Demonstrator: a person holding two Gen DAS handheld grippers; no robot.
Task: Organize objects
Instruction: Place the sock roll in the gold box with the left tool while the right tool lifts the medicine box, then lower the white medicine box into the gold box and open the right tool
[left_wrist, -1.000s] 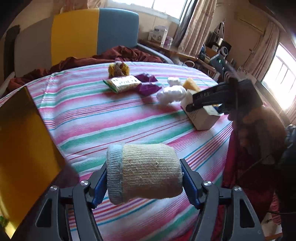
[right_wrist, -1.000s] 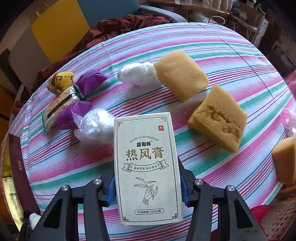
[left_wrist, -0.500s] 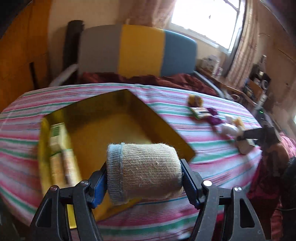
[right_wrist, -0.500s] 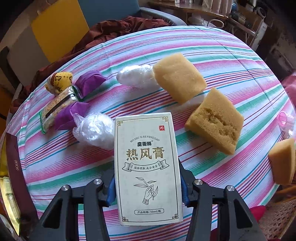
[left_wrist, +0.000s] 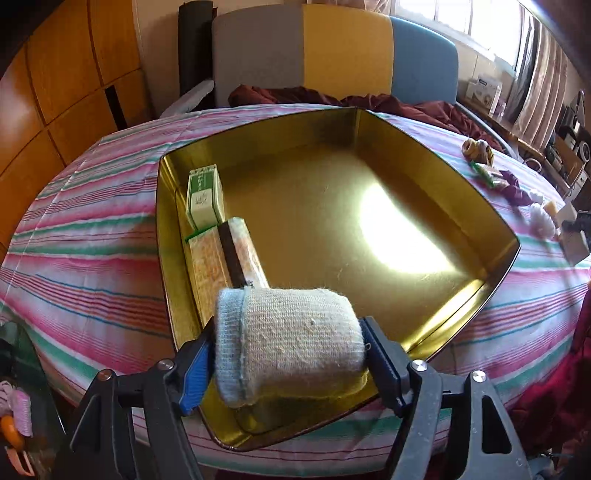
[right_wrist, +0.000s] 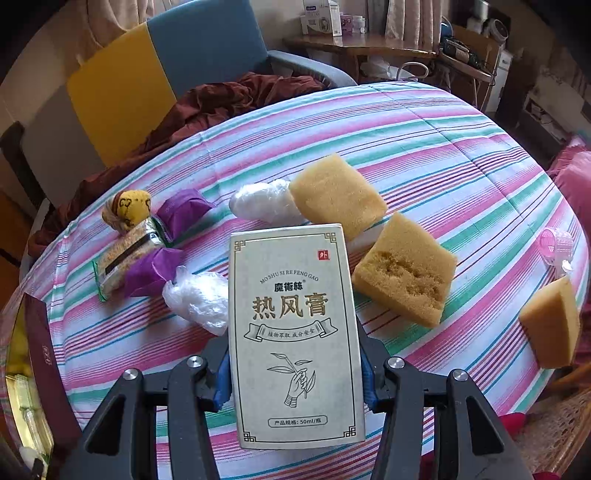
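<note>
Left wrist view: my striped bedspread (left_wrist: 92, 236) fills the frame, and the big gold tin (left_wrist: 491, 236) sits on it, open. Along its left wall lie a green-and-white carton (left_wrist: 205, 197) and, just beside it, a long orange snack pack (left_wrist: 218, 266). My left gripper (left_wrist: 288, 354) hangs over the tin's near corner with the rolled knit sock (left_wrist: 291, 347) between its jaws; they have just been opening, standing wide, and I cannot tell whether the pads still press on the roll. Over on the right wrist view, my right gripper (right_wrist: 295, 369) clamps a pale ointment box (right_wrist: 295, 332) upright by its sides, above the bedspread. Behind it lie three yellow sponges (right_wrist: 404, 269), two crumpled plastic wads (right_wrist: 197, 299), purple wrappers (right_wrist: 151, 273) and a small pink cap (right_wrist: 554, 245).
</note>
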